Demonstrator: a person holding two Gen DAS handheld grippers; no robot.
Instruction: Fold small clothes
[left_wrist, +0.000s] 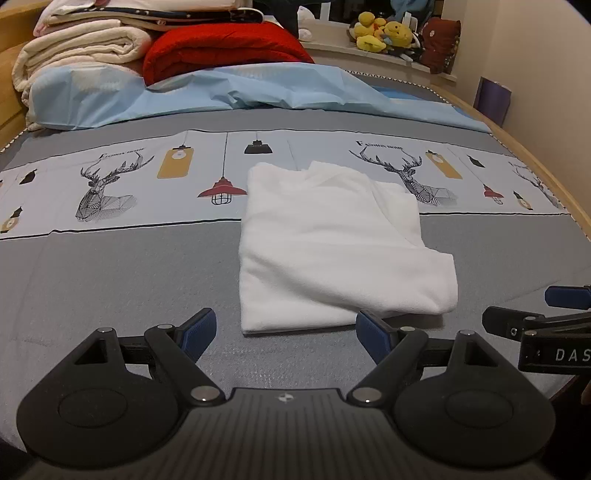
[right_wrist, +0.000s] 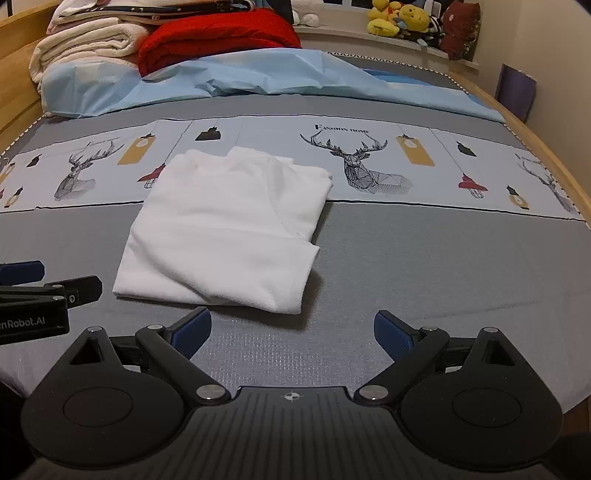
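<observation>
A white garment (left_wrist: 332, 243) lies folded into a rough rectangle on the grey bed sheet (left_wrist: 110, 280), its far end on the deer-print band; it also shows in the right wrist view (right_wrist: 225, 229). My left gripper (left_wrist: 286, 332) is open and empty, just short of the garment's near edge. My right gripper (right_wrist: 291, 332) is open and empty, in front of the garment's near right corner. Each gripper shows at the other view's edge: the right gripper (left_wrist: 546, 314) and the left gripper (right_wrist: 48, 284).
A crumpled light-blue sheet (left_wrist: 240, 88) lies across the far part of the bed. Folded cream blankets (left_wrist: 74, 48) and a red blanket (left_wrist: 221, 48) are stacked behind it. Plush toys (left_wrist: 388, 33) sit on a ledge at the back right. A wooden bed frame (left_wrist: 535, 166) runs along the right edge.
</observation>
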